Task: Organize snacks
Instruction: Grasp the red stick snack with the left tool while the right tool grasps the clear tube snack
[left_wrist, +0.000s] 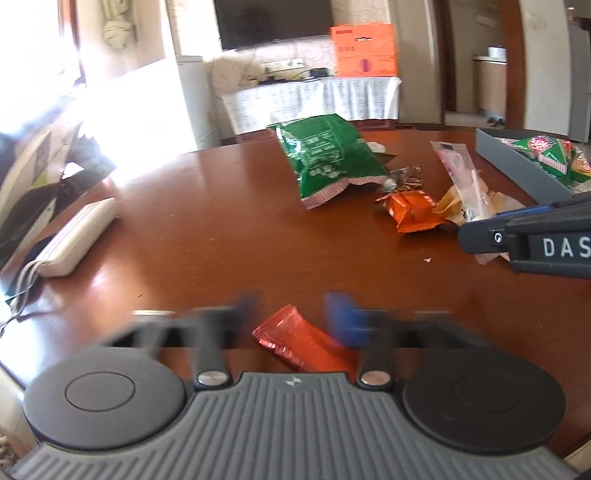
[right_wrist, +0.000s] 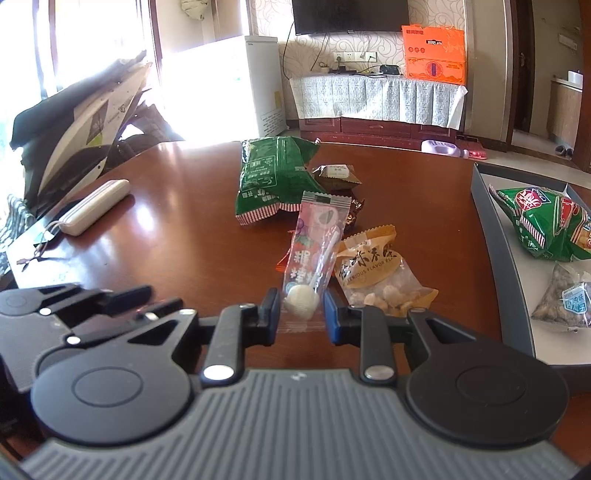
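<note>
the right gripper sits low over the brown table with its jaws parted to about the width of a lollipop packet, and the packet's near end, the white candy ball, lies right between the 2 fingertips. whether the pads already touch the wrapper i cannot tell; it looks like a loose straddle rather than a firm pinch. the packet's long axis runs straight ahead from the jaws, leaning slightly right, so the fingers cross it at a right angle at its near end, which looks good for closing. just to the right of the jaws lies a tan nut bag, touching or overlapping the packet's edge, so a closing finger could catch it too. the grey tray, where 3 snacks already lie, is to the right and a little ahead, which is my guess for the drop spot.

the left gripper is blurred by motion; its jaws stand open with a red wrapped bar between and just below the fingertips, lying diagonally, nothing gripped as far as i can see. the right tool is clearly the nearer one to the lollipop. farther ahead lie a green bag and a small brown packet.
</note>
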